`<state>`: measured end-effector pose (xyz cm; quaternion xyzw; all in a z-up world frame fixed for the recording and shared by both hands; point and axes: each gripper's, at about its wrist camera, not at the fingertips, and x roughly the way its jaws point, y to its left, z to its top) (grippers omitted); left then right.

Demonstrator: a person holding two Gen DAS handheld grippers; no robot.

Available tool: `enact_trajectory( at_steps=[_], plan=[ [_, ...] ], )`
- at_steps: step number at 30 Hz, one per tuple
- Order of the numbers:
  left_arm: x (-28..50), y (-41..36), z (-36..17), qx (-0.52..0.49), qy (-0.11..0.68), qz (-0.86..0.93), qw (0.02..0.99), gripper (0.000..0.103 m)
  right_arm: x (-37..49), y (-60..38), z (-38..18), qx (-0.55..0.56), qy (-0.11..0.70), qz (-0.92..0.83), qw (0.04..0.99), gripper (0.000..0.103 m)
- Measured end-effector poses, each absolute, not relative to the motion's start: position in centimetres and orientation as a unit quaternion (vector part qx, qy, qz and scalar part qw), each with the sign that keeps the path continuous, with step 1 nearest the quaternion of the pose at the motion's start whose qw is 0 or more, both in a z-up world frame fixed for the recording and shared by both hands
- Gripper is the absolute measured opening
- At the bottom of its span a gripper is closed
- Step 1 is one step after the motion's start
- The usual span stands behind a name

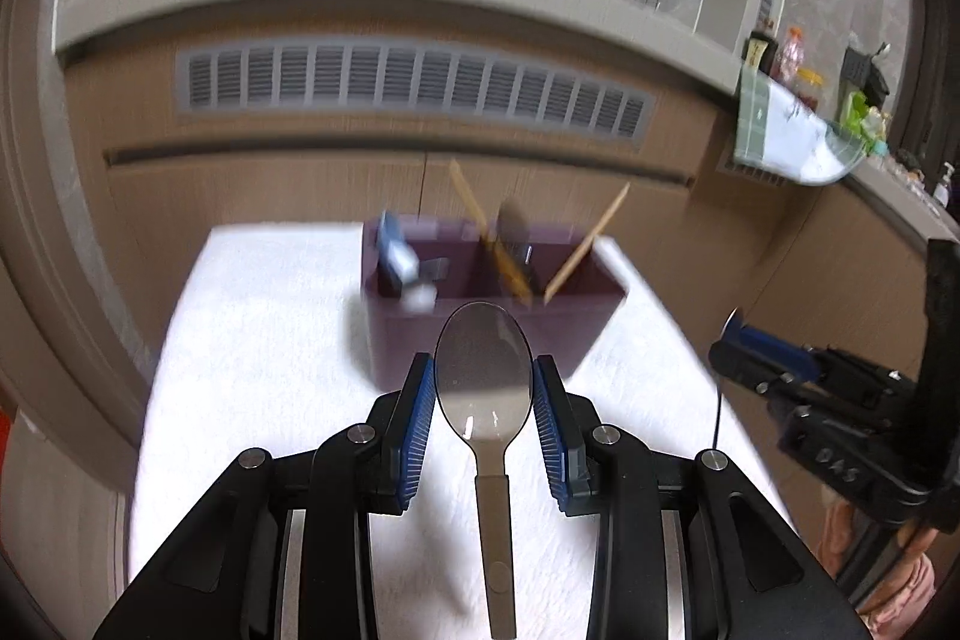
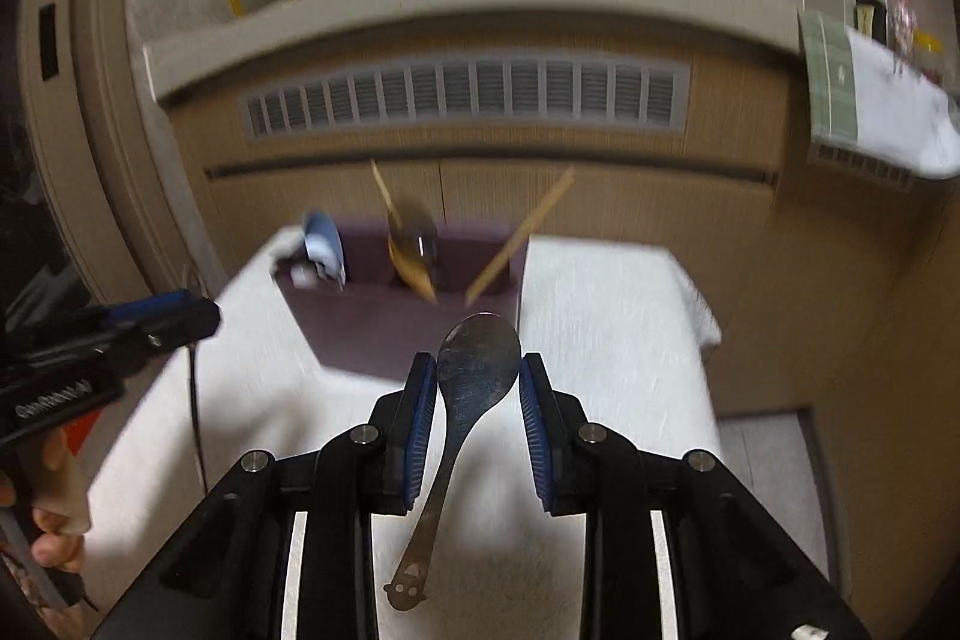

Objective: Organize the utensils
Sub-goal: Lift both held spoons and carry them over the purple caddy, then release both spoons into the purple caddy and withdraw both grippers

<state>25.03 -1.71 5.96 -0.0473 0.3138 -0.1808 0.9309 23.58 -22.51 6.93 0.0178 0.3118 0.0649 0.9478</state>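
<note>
Two spoons are held at once, one in each claw. The left claw [image 1: 483, 388] is closed on the bowl of a pale spoon [image 1: 483, 370]; its pads press both edges of the bowl, and the handle runs back toward 6 o'clock, under the camera. The right claw [image 2: 477, 381] is closed on the bowl of a darker metal spoon [image 2: 477, 370]; that handle trails to 7 o'clock and ends in a small cut-out face. Both spoons are carried clear of the cloth, bowl forward.

The purple utensil box [image 1: 480, 334] is seen at 12 o'clock from each claw, just beyond the spoon tips. In the left view it lies nearly dead ahead; in the right view it sits slightly toward 11 o'clock. The left claw is judged the nearer of the two, since its spoon tip overlaps the box's front wall. Each spoon's long axis points at the box, so tipping handle-down is judged necessary before release.

The box already holds wooden chopsticks [image 1: 591, 244] leaning outward and a blue-and-white item [image 1: 399, 259] at its left end; blur prevents telling compartments apart.

The table [image 1: 258, 370] is covered by a white textured cloth. Behind it stand a wood-panelled cabinet with a vent grille [image 1: 414, 83], a grey ledge and a cluttered side counter.
</note>
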Motion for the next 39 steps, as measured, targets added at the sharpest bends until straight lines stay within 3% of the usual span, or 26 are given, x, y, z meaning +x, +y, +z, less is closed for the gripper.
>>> enact_trajectory(
  at_steps=[6, 10, 19, 31, 33, 34, 35, 36, 39],
  plan=[
    [28.2, -2.9, 13.7, -0.026, 0.215, -0.178, 0.960, 0.034, 27.1, -23.0, 16.1, -0.015, 0.202, 0.044, 0.978, 0.025],
    [31.5, -3.1, 15.4, -0.039, 0.164, -0.176, 0.970, 0.034, 31.1, -23.6, 17.7, -0.007, 0.182, 0.035, 0.983, 0.025],
    [38.1, -3.0, 11.0, -0.061, 0.173, -0.164, 0.969, 0.034, 37.0, -22.5, 12.7, -0.015, 0.217, 0.036, 0.975, 0.026],
    [40.7, -3.6, 5.7, -0.067, 0.215, -0.169, 0.959, 0.035, 39.0, -20.9, 6.7, -0.047, 0.260, 0.037, 0.964, 0.026],
    [40.7, -3.7, 5.0, -0.063, 0.238, -0.172, 0.954, 0.037, 38.8, -20.8, 6.1, -0.045, 0.273, 0.047, 0.960, 0.036],
    [40.6, -3.8, 4.8, -0.061, 0.246, -0.174, 0.952, 0.046, 38.8, -20.9, 6.0, -0.043, 0.277, 0.049, 0.959, 0.041],
    [40.5, -3.8, 4.6, -0.061, 0.252, -0.174, 0.950, 0.056, 38.6, -20.9, 5.8, -0.041, 0.281, 0.051, 0.957, 0.053],
    [40.2, -3.7, 4.6, -0.062, 0.255, -0.172, 0.949, 0.059, 38.3, -21.0, 5.7, -0.040, 0.280, 0.050, 0.958, 0.060],
    [38.7, -3.1, 5.0, -0.065, 0.260, -0.165, 0.949, 0.061, 36.8, -21.2, 5.9, -0.035, 0.284, 0.050, 0.957, 0.061]
  ],
)
